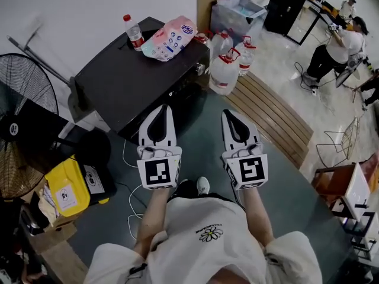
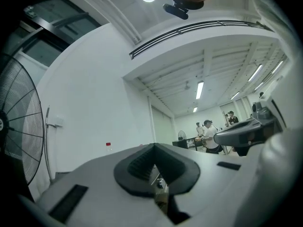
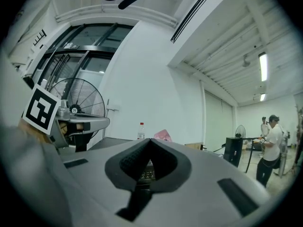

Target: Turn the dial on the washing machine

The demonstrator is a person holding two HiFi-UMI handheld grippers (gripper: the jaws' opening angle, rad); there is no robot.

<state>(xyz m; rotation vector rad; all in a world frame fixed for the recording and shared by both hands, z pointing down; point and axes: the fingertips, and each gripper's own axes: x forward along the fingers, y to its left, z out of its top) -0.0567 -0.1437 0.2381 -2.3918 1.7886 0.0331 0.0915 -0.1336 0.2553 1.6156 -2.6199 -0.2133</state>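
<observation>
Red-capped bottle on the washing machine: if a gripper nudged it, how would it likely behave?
The bottle stands upright, tall and narrow, on the washing machine, so a high nudge would probably tip it. It looks like thin clear plastic, so likely light and squashy; its fill cannot be told. Lying down, its round body would probably roll.

Place: large open workshop or test hall.
Evidence: high white ceiling with strip lights (image 2: 199, 90); bare white walls; smooth grey floor (image 1: 201, 152); industrial pedestal fan (image 1: 18, 129); washing machine (image 1: 136, 78) standing out on the open floor; big water jugs (image 1: 224, 70); clear plastic storage bin (image 1: 237, 13); people (image 1: 340, 49) at far workstations.
</observation>
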